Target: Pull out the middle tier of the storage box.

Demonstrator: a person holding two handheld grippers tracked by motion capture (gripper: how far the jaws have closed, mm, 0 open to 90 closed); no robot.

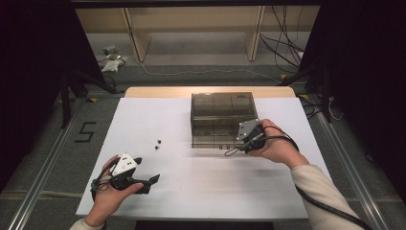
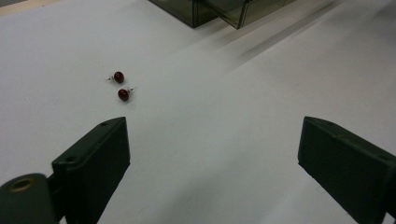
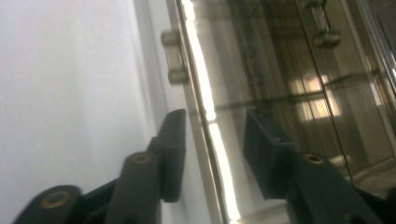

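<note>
Landmark is the smoked translucent plastic organizer box (image 1: 221,120): rectangular, glossy, hard-edged, with internal dividers that split it into compartments, and it sits on a matte white sheet (image 1: 201,187) toward that sheet's far edge, over a pale wood tabletop. Its near wall carries a small cylindrical hinge or latch knuckle (image 3: 173,56), and the rim of that wall (image 3: 205,116) catches a bright glare stripe. Two small round dark-red beads on short metal posts (image 2: 121,86), earring-like and shiny, lie just beside each other on the sheet left of the box's near-left corner, apart from it. The right hand (image 1: 277,143) rests at the box's near-right corner, its cream sleeve running back toward the near edge of the sheet, wrist turned so the right gripper (image 3: 212,140) points along the box wall. Its jaws are parted about halfway and straddle the wall's rim, one jaw outside and one inside over the clear plastic, with a visible gap each side, so no clamp that I can see. The left hand (image 1: 112,189) sits well apart from the box, near the sheet's near-left corner, palm wrapped around the body of the left gripper (image 2: 212,149), which aims across the sheet toward the box. Its matte black blocky jaws stand wide apart with bare sheet between them and the beads ahead of the jaw on the left of that view, untouched.
</note>
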